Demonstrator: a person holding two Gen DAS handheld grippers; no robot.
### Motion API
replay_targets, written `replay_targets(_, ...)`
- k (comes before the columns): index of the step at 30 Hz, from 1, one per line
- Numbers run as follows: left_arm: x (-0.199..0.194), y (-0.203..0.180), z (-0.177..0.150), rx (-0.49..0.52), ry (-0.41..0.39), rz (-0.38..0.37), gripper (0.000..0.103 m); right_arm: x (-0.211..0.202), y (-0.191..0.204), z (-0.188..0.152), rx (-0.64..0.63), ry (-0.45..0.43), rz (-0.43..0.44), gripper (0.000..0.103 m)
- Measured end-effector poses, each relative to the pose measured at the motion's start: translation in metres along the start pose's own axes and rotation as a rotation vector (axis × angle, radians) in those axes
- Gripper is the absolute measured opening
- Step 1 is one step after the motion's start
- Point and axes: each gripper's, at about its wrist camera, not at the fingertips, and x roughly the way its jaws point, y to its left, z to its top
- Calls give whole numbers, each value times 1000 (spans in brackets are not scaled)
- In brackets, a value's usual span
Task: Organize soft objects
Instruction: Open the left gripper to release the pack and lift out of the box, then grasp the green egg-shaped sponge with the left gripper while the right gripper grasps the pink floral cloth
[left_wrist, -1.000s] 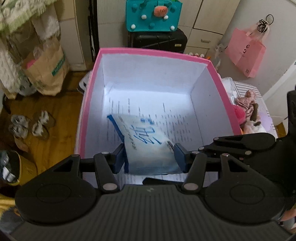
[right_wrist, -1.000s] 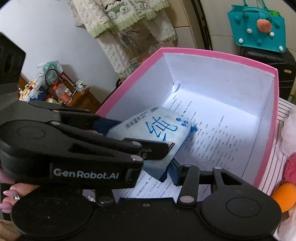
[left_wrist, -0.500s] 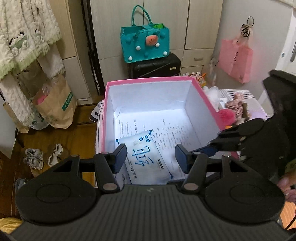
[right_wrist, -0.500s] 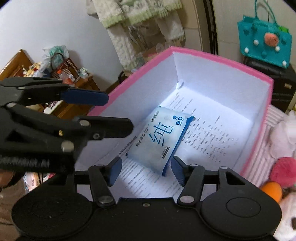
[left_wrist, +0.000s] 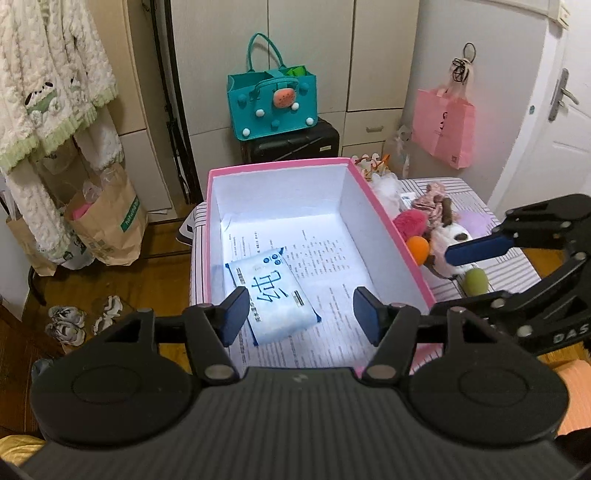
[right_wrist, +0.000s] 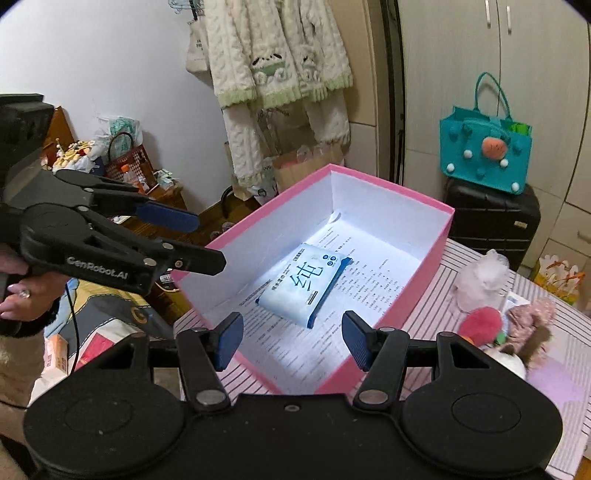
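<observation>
We list: one tissue pack (left_wrist: 275, 293) lying flat on printed paper inside the pink box (left_wrist: 388, 218) (white-lined). Left gripper (left_wrist: 299, 315), jaws spread, holds nothing; right gripper (right_wrist: 291, 339), likewise spread and empty. Plush toys (left_wrist: 436, 225) lie just beside the box on the striped table (left_wrist: 517, 266).

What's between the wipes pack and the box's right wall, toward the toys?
Only printed paper lining the pink box floor; nothing sits beside the wipes pack there, per the left wrist view.
</observation>
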Motion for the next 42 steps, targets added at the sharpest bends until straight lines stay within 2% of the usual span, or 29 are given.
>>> replay_targets(12, -35, -40, -15, 79, 26, -48, 65, -63, 14, -35, -47, -38, -44, 65)
replay_targets(23, -42, -89, -21, 178, 54, -99, 70, -99, 10, -77, -43, -53, -104, 67)
replay_targets(29, -29, -121, -21, 230, 70, -179, 70, -103, -9, -101, -14, -30, -123, 68)
replay_targets(37, 10, -159, -22, 241, 79, -290, 70, -88, -55, -135, 39, -14, -123, 69)
replay_targets(42, 35, -178, -23, 234, 60, -313, 70, -73, -79, -150, 12, -4, -172, 70)
